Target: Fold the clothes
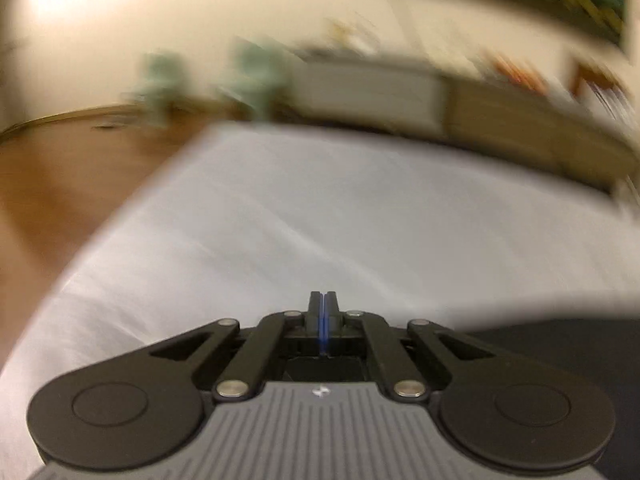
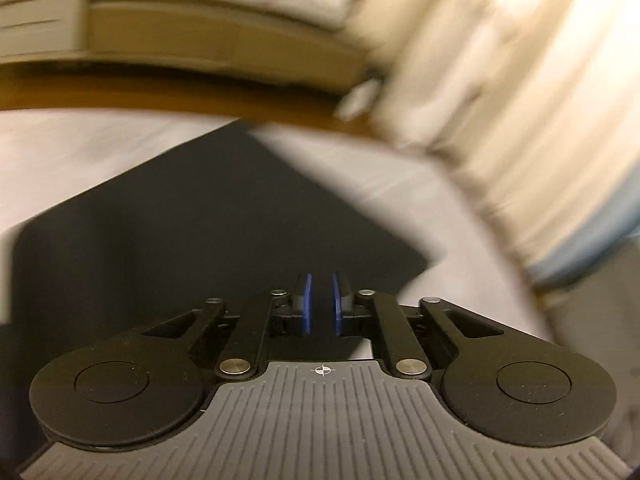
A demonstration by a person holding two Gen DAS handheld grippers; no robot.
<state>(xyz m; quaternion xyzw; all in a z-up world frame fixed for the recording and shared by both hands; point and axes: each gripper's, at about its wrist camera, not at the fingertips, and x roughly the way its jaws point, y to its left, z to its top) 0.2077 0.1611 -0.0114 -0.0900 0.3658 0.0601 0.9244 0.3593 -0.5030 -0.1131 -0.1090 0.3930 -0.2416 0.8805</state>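
Black cloth lies nearest the right gripper [image 2: 321, 304]: a dark garment [image 2: 192, 224] spread flat on the white sheet [image 2: 392, 196] of a bed, its edges straight and one corner squared off to the right of the fingers, so it reads as a neat, flattened panel. That shape would fit a piece already folded down as well as one smoothed out ready for a further fold; the pictures do not settle which. The right gripper hangs low over the near part of the garment, pointing forward across it, its blue-padded jaws parted by a narrow gap with nothing between them, which suggests a hand free of the cloth and not pulling it. The left gripper [image 1: 324, 300] sits over bare white sheet [image 1: 280, 216], its jaws pressed together with no cloth visible in them; only a dark edge of the garment [image 1: 560, 344] shows at the lower right of that view, so this hand is off to the garment's side. Both views are smeared by motion blur, so both hands seem to be swinging. Beyond the bed lie a wooden floor [image 1: 60, 168], a low wooden cabinet [image 1: 500, 116] along the wall, and pale curtains [image 2: 500, 80] on the right.
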